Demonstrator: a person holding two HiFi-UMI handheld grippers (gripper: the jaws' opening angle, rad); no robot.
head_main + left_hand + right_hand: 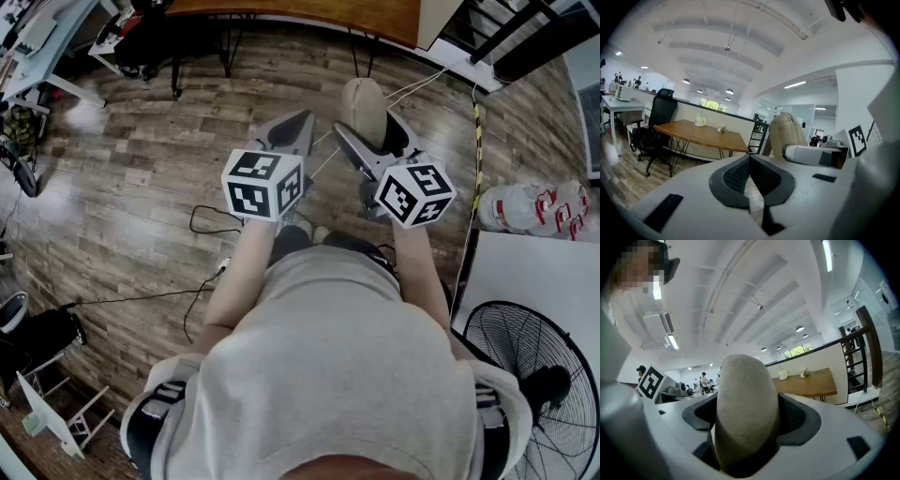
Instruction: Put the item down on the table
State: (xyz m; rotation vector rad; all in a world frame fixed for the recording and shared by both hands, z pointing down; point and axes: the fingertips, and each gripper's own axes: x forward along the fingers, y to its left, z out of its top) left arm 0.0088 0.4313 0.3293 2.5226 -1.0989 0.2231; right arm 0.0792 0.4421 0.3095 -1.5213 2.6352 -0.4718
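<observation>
My right gripper (367,127) is shut on a beige, rounded pouch (364,105) and holds it upright in the air over the wood floor. In the right gripper view the pouch (745,399) fills the gap between the widely spread jaws of that gripper (746,420). My left gripper (298,122) is beside it, shut and holding nothing; its pads meet at the tip (750,158). From the left gripper view the pouch (787,133) shows to the right. A wooden table (309,14) stands ahead, also visible as the table (703,133) and the table (811,385).
A floor fan (530,375) and a pack of water bottles (539,206) sit at the right by a white panel (534,272). Black cables (211,220) trail on the floor. A black chair (661,110) stands by the table; a stair railing (855,357) is at right.
</observation>
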